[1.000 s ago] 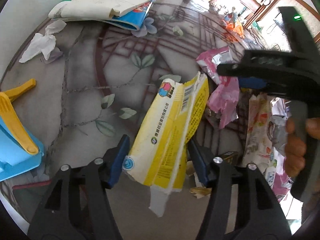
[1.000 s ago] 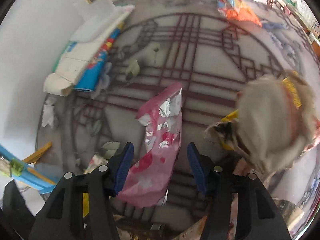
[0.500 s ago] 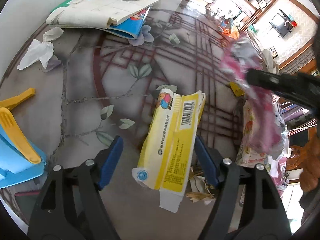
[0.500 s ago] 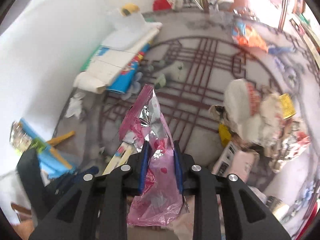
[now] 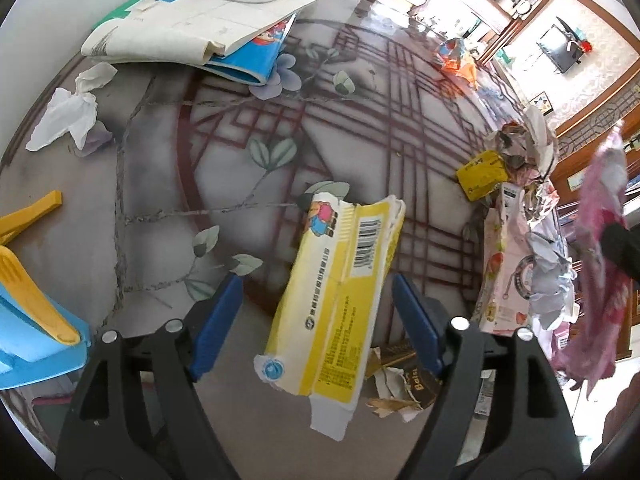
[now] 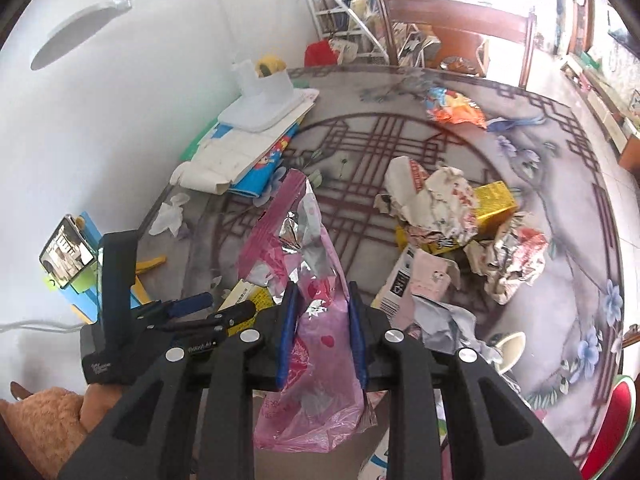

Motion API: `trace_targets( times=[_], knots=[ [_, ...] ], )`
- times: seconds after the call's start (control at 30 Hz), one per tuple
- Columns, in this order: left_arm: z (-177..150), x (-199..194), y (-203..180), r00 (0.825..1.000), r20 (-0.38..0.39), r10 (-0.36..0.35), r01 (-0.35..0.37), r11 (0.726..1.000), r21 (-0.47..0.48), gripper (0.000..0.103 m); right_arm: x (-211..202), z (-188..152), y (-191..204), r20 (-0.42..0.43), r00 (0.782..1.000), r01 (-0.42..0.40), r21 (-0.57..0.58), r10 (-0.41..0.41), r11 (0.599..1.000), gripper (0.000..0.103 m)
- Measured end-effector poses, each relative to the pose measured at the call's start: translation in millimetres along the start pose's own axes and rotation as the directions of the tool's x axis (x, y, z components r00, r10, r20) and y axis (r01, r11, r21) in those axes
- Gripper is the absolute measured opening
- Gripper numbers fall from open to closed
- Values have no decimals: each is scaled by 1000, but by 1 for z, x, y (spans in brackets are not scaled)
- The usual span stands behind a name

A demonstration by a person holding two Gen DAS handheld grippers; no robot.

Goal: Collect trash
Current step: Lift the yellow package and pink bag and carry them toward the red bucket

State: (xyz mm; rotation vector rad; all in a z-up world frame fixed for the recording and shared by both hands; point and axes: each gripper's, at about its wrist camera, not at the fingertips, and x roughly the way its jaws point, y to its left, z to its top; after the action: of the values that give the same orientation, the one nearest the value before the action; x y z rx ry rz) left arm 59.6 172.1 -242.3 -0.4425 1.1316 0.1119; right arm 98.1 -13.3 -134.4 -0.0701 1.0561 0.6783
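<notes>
Left wrist view: my left gripper (image 5: 314,312) stands wide open, its blue pads (image 5: 216,322) either side of the yellow carton (image 5: 334,300) without touching it. The carton lies flat on the table (image 5: 160,184), torn end toward me. At the right edge the pink bag (image 5: 600,260) hangs in the air, beyond the trash pile (image 5: 516,208). A second ago that bag lay on the table just right of the carton with the right gripper over it; the carton has sunk from tilted against my pads to lying flat, and my pads have spread apart. A crumpled tissue (image 5: 68,120) lies far left, books (image 5: 192,36) at the back, a blue and yellow clip (image 5: 28,300) at the left edge.

Right wrist view: my right gripper (image 6: 322,332) is clamped on the pink bag (image 6: 308,320), which hangs between the pads, its foil top standing above them and its bottom drooping below. A second ago these pads were open around the bag on the table; now it is lifted. Below left, the left gripper (image 6: 212,312) points at the carton (image 6: 250,294). The pile (image 6: 460,220) sits to the right on the patterned round table (image 6: 560,128). A white wall, a lamp (image 6: 88,16) and a wooden chair (image 6: 452,32) stand behind.
</notes>
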Motion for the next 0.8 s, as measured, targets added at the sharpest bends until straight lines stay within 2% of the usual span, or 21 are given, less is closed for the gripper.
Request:
trace_targets(
  times=[0.43,0.57,0.7,0.8],
  knots=[
    [0,0,-5,999,-45,5,-6,1000,-14,75,-21,-9,-4,22,1000,6,33,-6,999,25],
    [3,3,-8,998,-55,42,-41,999,14,75,-34,-6,-5,79,997,16,24,-18,1000,26],
    [4,11,-6,995,-75,62,-61,998,16,74,-37,-9,-15,91,996,-8,76,1,997,26],
    [3,19,-7,995,-84,46,-44,999,22,75,-41,-12,-22,101,995,-10,99,0,995,26]
  ],
)
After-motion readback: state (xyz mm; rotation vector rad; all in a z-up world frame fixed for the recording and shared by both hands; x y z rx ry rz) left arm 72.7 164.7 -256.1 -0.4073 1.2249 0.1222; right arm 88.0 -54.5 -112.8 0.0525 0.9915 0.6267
